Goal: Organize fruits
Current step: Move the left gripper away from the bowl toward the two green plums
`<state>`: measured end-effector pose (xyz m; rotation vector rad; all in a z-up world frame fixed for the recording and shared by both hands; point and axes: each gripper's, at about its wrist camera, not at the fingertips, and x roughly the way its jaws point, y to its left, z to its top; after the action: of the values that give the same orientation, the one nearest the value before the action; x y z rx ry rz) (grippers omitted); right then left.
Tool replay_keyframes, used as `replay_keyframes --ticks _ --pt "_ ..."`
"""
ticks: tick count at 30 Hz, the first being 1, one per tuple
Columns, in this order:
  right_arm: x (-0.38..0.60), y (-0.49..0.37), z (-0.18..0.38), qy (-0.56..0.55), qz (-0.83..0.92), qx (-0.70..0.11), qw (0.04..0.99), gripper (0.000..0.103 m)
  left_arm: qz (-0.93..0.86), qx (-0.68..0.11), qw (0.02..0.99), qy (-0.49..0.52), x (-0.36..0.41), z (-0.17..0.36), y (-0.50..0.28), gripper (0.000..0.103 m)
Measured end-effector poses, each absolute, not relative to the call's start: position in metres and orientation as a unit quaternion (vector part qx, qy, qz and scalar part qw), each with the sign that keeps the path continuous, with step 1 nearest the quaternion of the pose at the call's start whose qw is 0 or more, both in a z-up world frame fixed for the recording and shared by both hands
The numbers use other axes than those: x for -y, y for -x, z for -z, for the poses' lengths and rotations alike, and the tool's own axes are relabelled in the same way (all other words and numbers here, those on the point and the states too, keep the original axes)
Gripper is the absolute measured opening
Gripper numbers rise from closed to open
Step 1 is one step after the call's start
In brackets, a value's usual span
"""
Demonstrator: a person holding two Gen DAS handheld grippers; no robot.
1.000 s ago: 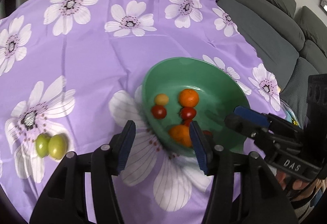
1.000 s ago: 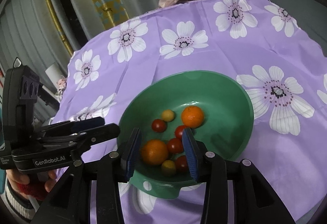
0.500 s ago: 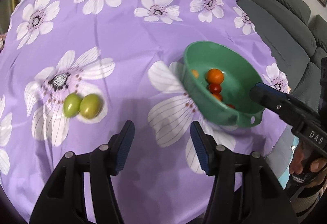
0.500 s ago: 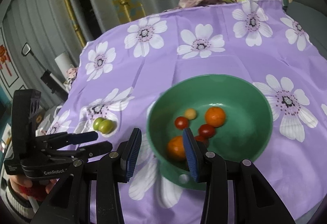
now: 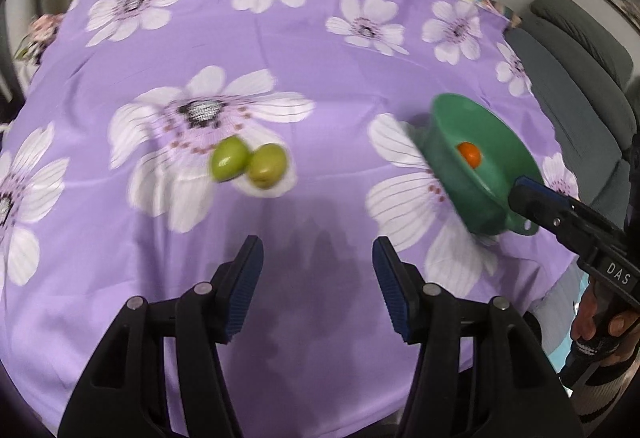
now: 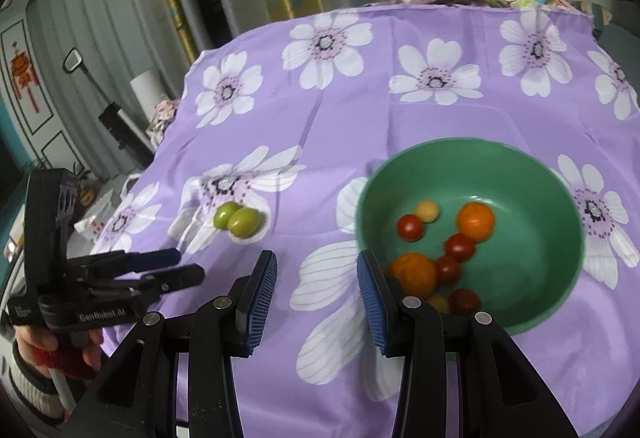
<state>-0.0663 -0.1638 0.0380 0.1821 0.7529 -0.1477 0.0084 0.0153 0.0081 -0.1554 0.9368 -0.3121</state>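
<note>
Two green fruits (image 5: pixel 249 164) touching at centre frame on the table (image 5: pixel 320 50), left of green bowl (image 5: pixel 448 174); left gripper (image 5: pixel 318 288) fingers wide, right gripper (image 6: pixel 316 294) fingers narrower, both empty; probably light, smooth, roll-prone, best pinched across the middle.

In the left wrist view the green bowl (image 5: pixel 476 166) has slid from frame centre to the right edge, and the two green fruits (image 5: pixel 248 164) from lower left to centre, beyond the empty left gripper (image 5: pixel 318 278).

Two green fruits (image 5: pixel 248 164) lie touching on the cloth (well apart from the green bowl (image 6: pixel 560 198)).
</note>
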Motion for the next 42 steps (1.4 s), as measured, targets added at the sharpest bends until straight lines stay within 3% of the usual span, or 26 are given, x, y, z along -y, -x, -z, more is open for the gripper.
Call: replay_keyframes --ticks 11,42 --pt "0.14 0.05 -0.024 -0.076 0.041 -0.396 0.914 0.042 0.104 -0.461 0.874 0.112 -0.059 0.008 0.002 0.057" --pt "0.102 0.003 0.006 -0.051 -0.006 -0.452 0.891 0.042 0.115 -0.458 0.877 0.085 -0.061 0.02 -0.007 0.057"
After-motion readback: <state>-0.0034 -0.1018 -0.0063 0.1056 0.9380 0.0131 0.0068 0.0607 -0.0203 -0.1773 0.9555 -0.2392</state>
